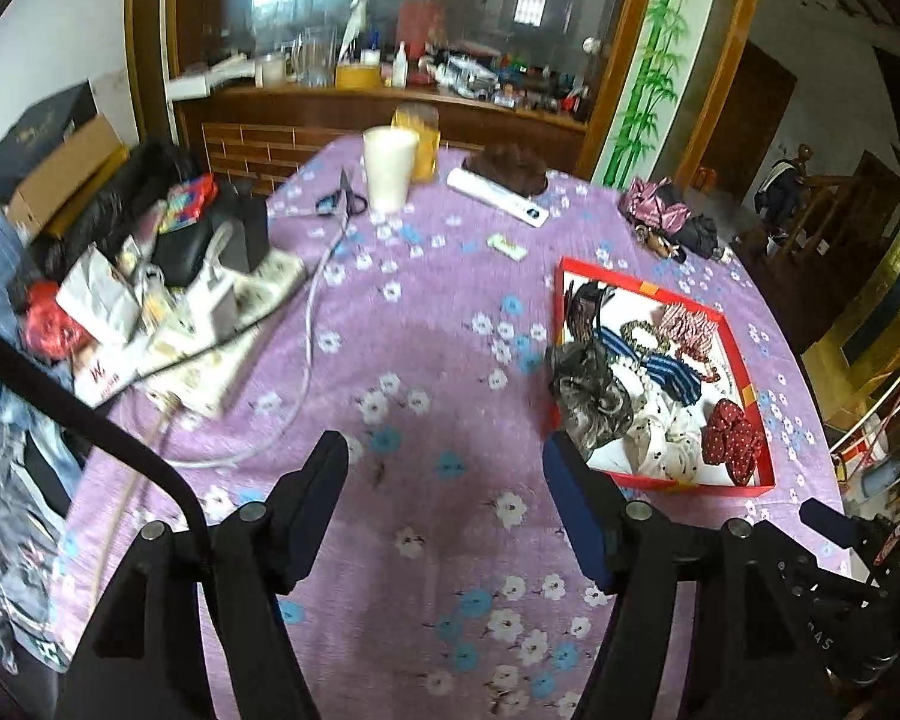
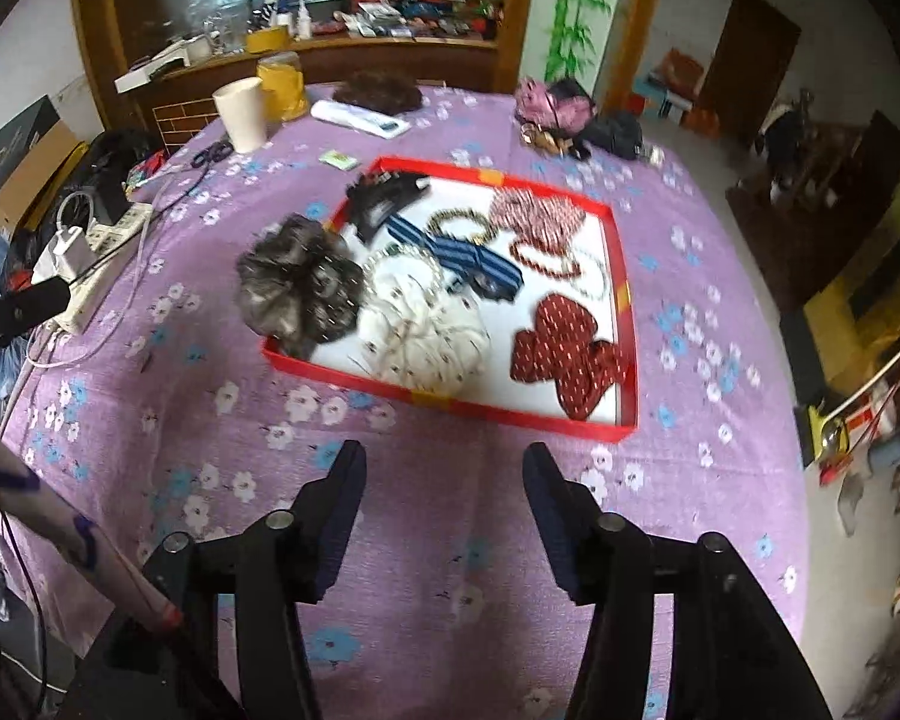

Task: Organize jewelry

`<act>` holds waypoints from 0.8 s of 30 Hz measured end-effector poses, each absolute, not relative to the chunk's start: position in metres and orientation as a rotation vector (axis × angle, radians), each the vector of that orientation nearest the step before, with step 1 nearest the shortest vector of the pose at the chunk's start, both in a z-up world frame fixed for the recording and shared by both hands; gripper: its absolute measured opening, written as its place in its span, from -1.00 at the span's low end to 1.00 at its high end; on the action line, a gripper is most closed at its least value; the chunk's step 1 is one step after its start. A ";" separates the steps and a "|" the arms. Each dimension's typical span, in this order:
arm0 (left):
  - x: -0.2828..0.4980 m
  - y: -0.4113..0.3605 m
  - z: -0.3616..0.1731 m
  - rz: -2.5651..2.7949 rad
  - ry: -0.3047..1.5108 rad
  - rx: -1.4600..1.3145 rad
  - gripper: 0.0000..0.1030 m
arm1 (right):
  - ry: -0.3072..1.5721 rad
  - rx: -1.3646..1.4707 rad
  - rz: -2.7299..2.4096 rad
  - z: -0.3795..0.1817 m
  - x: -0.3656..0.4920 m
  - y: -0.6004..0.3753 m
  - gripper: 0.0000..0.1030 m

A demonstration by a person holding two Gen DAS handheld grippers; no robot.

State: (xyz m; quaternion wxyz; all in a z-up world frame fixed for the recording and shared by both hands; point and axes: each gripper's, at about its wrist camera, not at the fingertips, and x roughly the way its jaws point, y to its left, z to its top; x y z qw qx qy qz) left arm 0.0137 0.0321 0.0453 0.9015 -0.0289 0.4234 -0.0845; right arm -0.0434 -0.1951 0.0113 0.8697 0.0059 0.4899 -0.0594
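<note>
Apparently near the end: nearly everything sits inside the red tray toward the table's right edge. Inside it: white scrunchie, maroon bow, striped blue bow, beaded bracelet, black claw clip. Grey scrunchie overhangs the tray's left rim, half on the cloth — likely needs tucking in. A few loose pieces lie near the far right corner, outside.

Left gripper and right gripper both hover over the near edge, jaws wide, holding nothing.

Open cloth between near edge and tray. Power strip and cable crowd the left edge.
</note>
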 end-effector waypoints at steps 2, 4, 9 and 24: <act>0.009 0.033 0.051 -0.175 0.863 -0.042 0.29 | 1.015 0.001 -0.127 0.015 -0.043 -0.189 0.18; 0.004 0.032 0.057 -0.173 0.852 -0.024 0.30 | 1.010 -0.015 -0.128 0.018 -0.044 -0.183 0.19; -0.006 0.028 0.065 -0.157 0.828 0.001 0.31 | 0.999 -0.023 -0.135 0.024 -0.047 -0.181 0.19; -0.045 -0.010 0.081 -0.026 0.797 0.052 0.32 | 0.956 0.016 -0.107 0.029 -0.071 -0.227 0.21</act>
